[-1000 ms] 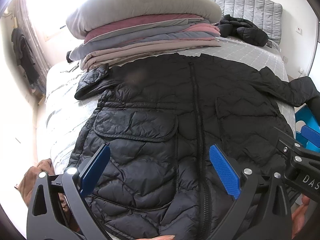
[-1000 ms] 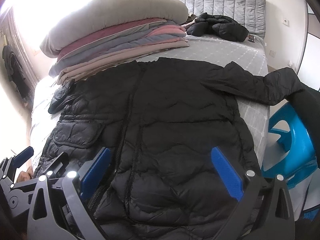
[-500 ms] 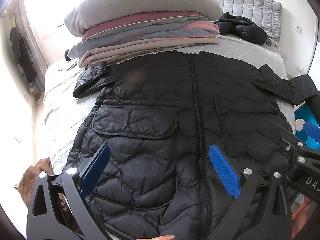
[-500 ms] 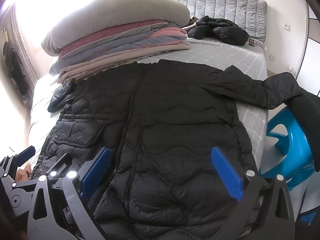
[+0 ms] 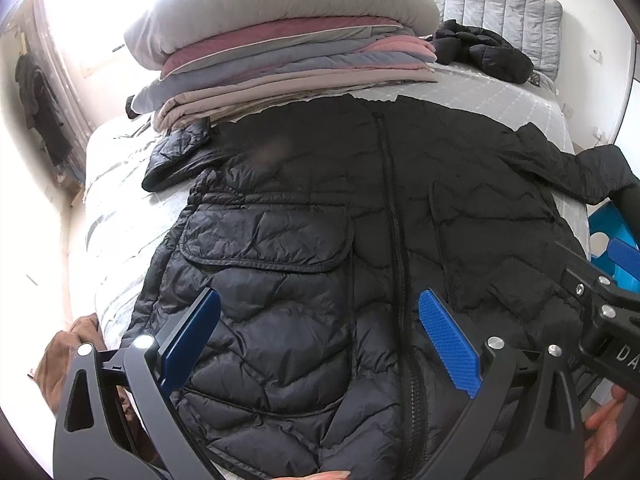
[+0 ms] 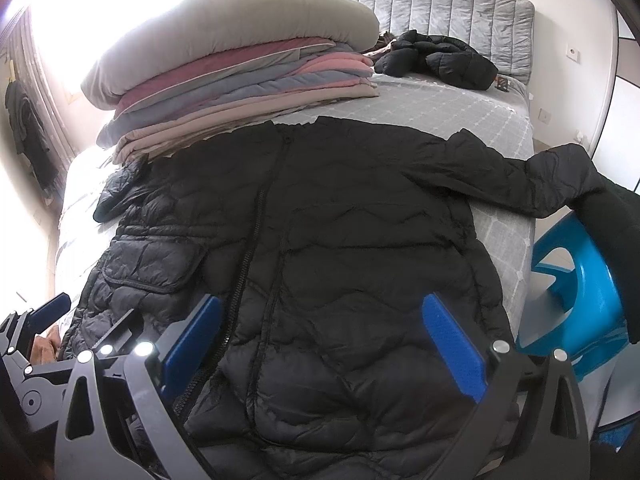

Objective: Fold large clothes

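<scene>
- Bed with grey grid-patterned cover point(image 6: 460, 108): the work surface, with a grey padded headboard point(image 6: 440, 4) at the far end. It carries everything that follows.
- Black quilted puffer jacket point(image 6: 340, 248): the task's garment, lying front-up and zipped along the near half of the bed, hem toward the viewer. It appears spread flat so that sleeves and sides can be turned in; no fold is visible yet.
- Stack of folded quilts in grey, maroon, pink and beige point(image 6: 240, 76): piled at the far left of the bed, touching the jacket's collar area. It seems set aside to leave room.
- Jacket's right-hand sleeve point(image 6: 520, 176): stretched outward, its cuff hanging over the bed's edge above a blue plastic stool point(image 6: 580, 292). Probably the first part to bring inward.
- Jacket's left-hand sleeve point(image 5: 180, 156): bunched beside the quilt stack, needing straightening.
- Second black puffer garment point(image 6: 436, 58): crumpled near the headboard, well apart, likely awaiting its turn.
- Left gripper point(image 5: 320, 336): hovering over the hem left of the zip, jaws wide and holding nothing.
- Right gripper point(image 6: 324, 340): hovering over the hem right of the zip, jaws wide and empty, poised as a pair with the other.
- Flap pocket point(image 5: 264, 240): lying flat on the left panel.
</scene>
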Demonstrator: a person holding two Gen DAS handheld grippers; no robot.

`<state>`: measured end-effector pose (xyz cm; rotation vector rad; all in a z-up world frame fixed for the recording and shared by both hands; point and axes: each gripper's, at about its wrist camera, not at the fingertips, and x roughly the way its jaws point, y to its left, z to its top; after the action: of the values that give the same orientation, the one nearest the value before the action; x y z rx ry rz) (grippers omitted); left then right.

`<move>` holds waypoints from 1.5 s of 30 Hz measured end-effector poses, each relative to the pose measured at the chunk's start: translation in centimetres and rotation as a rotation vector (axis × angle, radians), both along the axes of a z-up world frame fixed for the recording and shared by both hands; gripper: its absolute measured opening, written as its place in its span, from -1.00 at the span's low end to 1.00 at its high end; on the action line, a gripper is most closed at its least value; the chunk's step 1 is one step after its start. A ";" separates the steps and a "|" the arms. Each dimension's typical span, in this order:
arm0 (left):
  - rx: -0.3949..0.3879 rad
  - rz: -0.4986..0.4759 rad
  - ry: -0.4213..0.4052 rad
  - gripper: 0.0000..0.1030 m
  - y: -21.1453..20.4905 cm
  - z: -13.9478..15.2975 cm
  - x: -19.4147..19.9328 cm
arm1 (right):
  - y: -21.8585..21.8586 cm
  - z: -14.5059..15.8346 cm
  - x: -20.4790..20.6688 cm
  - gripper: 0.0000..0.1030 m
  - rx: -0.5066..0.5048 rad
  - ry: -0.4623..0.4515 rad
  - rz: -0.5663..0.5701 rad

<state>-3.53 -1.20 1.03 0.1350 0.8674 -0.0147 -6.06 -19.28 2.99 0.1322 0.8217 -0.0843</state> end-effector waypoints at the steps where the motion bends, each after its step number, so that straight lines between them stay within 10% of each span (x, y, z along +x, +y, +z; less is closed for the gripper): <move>1: 0.002 -0.003 0.003 0.86 -0.1 -0.1 0.0 | 0.0 0.0 0.0 0.89 0.000 0.001 0.001; 45: 0.003 0.036 0.039 0.86 1.6 -0.8 1.0 | 0.5 -0.5 0.3 0.89 -0.014 0.005 0.019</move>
<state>-2.57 0.40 0.27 0.1223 0.9089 0.0183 -5.81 -18.78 2.49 0.1110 0.8268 -0.0723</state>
